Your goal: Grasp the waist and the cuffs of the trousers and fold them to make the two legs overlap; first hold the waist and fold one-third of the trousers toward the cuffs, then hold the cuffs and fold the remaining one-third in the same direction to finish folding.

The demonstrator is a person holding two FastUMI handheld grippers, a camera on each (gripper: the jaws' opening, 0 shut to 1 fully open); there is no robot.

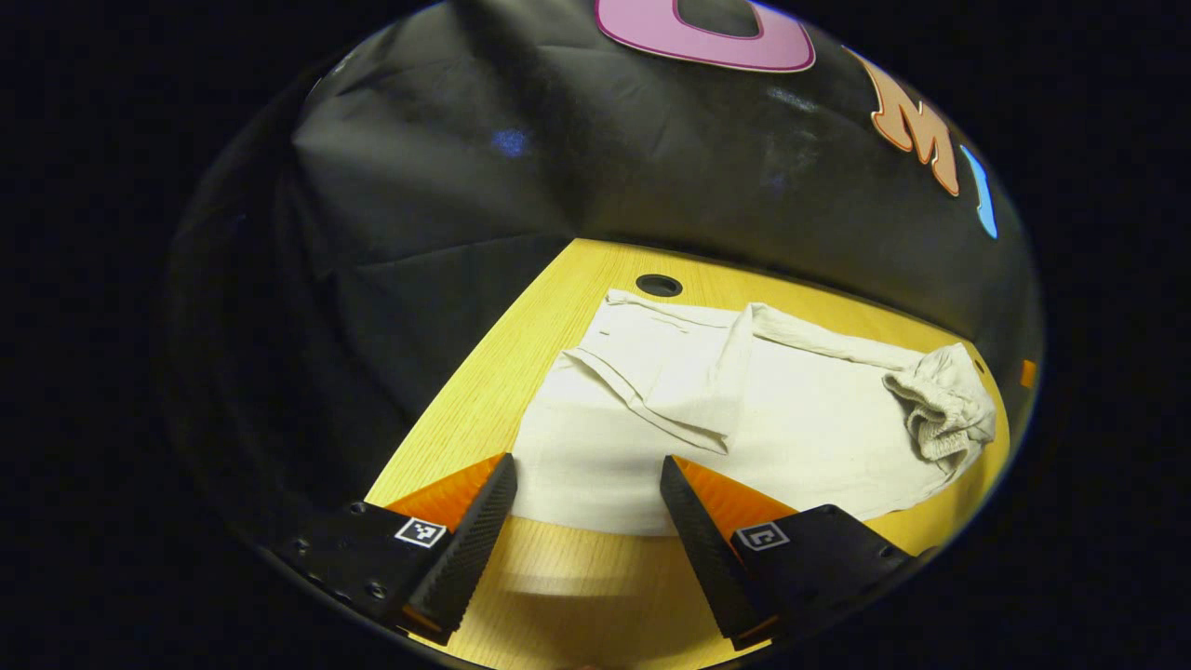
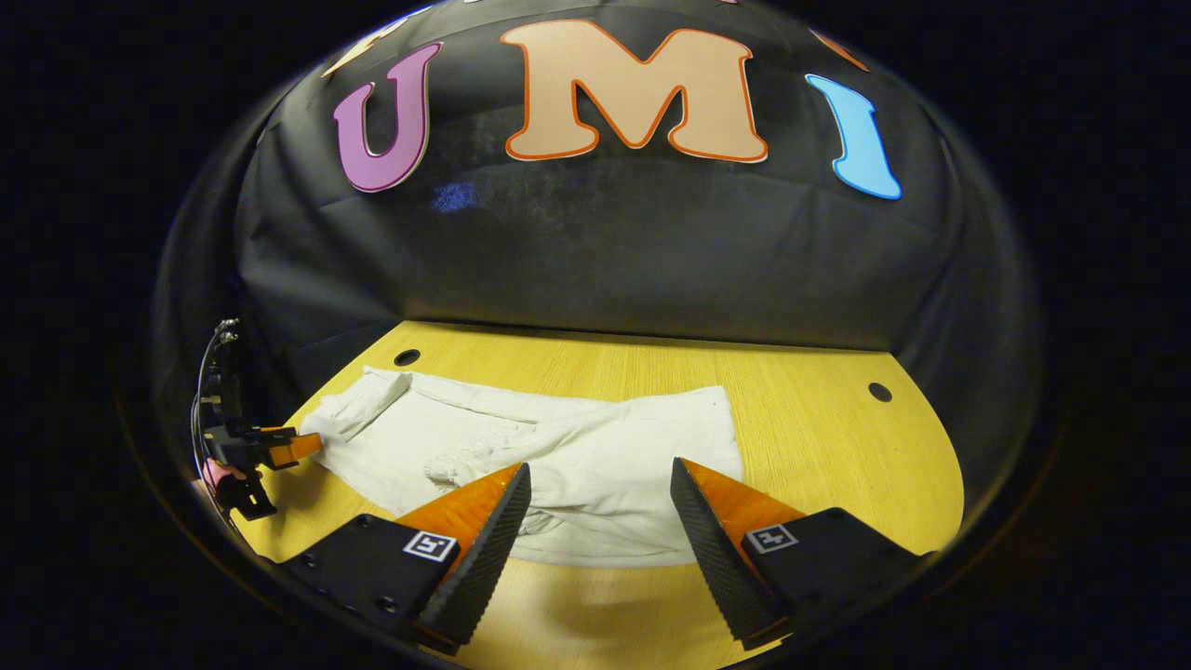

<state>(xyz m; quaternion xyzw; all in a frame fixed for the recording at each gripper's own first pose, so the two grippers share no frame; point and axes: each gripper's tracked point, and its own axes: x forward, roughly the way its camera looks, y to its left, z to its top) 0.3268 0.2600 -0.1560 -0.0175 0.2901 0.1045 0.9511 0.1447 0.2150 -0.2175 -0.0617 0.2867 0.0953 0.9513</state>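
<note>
In the left gripper view, the left gripper [image 1: 588, 484] sits nearest the camera with its jaws spread wide and holding nothing, poised just above the wooden surface [image 1: 484, 391] and aimed at the near edge of the trousers [image 1: 791, 428]. The trousers lie flat across the surface, pale and creased, with 1 loose flap turned over on top near the far hem and the elastic waist [image 1: 944, 405] bunched at the right end. Risk: if the jaws close at this height they may pinch only the top layer or miss the cloth, so that 1 leg lifts without the other and the 2 legs fail to overlap; the turned-over flap could also be dragged into the fold. The cable hole [image 1: 659, 285] beside the far hem is a possible snag point for the cloth. In the right gripper view, the right gripper [image 2: 600, 484] also stands with its jaws wide apart and empty, held level and low over the trousers' near edge. The left gripper appears farther off at the left, held by a hand [image 2: 216, 475] and just beside the cuff end; from here its jaw state cannot be told. Risk: uneven lifting by the 2 grippers would skew the fold line.
</note>
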